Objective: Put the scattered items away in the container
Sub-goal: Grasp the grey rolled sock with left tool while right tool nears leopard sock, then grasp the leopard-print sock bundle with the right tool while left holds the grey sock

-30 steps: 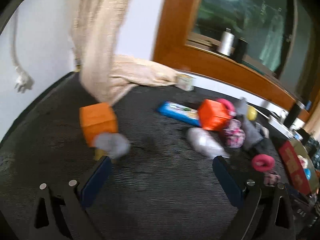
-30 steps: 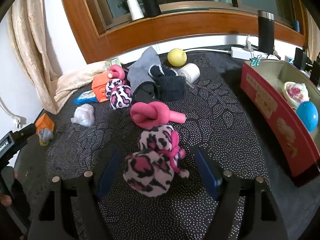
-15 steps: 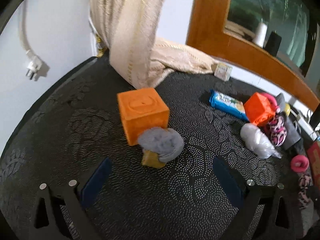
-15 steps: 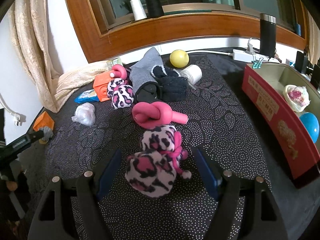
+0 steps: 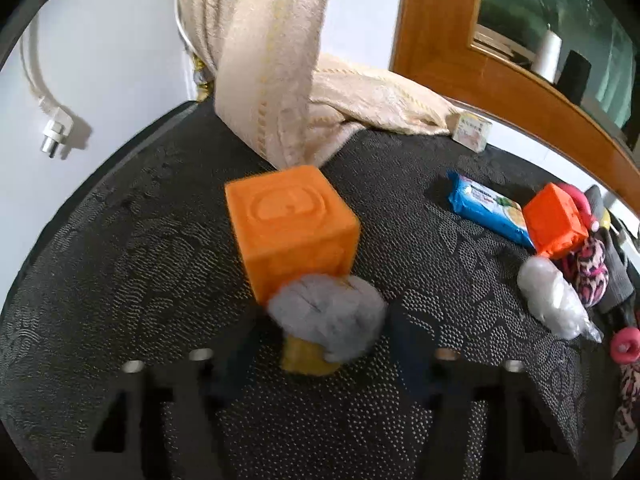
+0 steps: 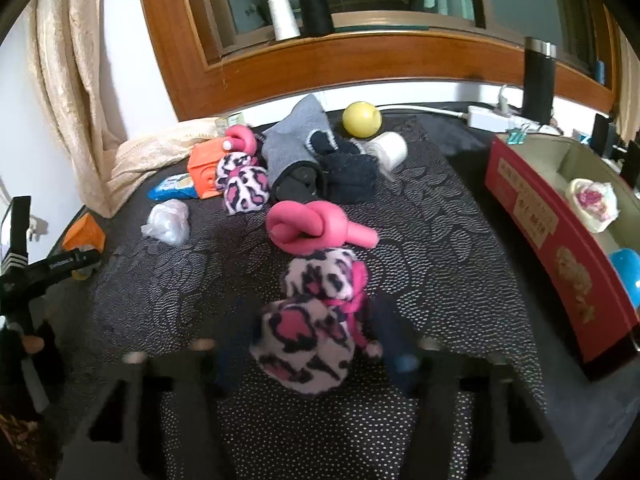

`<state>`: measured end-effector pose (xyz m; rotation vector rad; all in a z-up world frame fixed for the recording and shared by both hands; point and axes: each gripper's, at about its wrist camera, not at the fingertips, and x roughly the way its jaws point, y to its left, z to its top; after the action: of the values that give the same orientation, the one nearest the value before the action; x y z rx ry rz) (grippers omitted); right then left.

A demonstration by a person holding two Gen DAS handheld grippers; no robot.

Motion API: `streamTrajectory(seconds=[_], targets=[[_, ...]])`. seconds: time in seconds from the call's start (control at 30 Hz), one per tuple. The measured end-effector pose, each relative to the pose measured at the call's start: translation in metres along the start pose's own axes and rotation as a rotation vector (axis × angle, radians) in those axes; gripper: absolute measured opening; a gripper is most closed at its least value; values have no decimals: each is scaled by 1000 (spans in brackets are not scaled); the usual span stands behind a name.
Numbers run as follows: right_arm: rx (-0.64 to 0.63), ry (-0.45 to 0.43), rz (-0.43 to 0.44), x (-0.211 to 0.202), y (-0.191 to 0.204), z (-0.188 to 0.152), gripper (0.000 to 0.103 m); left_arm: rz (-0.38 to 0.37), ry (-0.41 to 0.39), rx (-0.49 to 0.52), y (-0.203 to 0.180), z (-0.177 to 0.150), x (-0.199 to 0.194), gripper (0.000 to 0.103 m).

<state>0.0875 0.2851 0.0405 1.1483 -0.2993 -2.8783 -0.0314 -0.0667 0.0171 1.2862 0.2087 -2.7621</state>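
The left gripper has its jaws closing around a grey fuzzy lump that sits on a small yellow block. Both lie between the blue pads; the blur makes it hard to tell whether the pads touch yet. The lump is soft and rounded, hiding most of the block's top. Just beyond the jaws, touching the lump, stands an orange cube with a raised emblem on its upper face.

The right gripper is likewise closing its jaws on a leopard-print plush, white with pink and black blotches and a pink tie. The plush fills the gap between the fingers and reaches out ahead of them. Just past its far end lies a pink knotted toy. The red box stands off to the right of the jaws.
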Motion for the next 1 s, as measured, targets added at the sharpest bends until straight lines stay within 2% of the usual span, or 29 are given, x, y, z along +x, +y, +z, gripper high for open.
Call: streamTrajectory(seconds=[0.07, 0.37, 0.5, 0.57, 0.8, 0.83, 0.9, 0.93, 0.97, 1.0], targets=[[12, -1, 6, 0, -3, 0, 47, -6, -12, 12, -3, -3, -6, 57], [27, -26, 16, -5, -5, 0, 42, -89, -80, 81, -28, -13, -32, 57], [31, -42, 22, -8, -6, 1, 38, -85, -60, 67, -26, -12, -25, 57], [29, -54, 24, -10, -6, 1, 28, -85, -46, 51, -24, -12, -22, 57], [26, -49, 37, -11, -6, 1, 27, -92, -56, 49, -26, -14, -26, 57], [33, -41, 48, -10, -7, 0, 30, -94, -58, 52, -27, -14, -26, 57], [49, -19, 64, -7, -9, 1, 54, -99, -58, 58, -29, -15, -26, 57], [55, -9, 60, -6, -9, 0, 77, -102, -57, 61, -31, -16, -26, 57], [58, -12, 52, -6, -10, 1, 83, -104, -56, 63, -31, -16, -25, 57], [61, -15, 45, -6, -10, 1, 83, -107, -54, 63, -32, -16, -25, 57]])
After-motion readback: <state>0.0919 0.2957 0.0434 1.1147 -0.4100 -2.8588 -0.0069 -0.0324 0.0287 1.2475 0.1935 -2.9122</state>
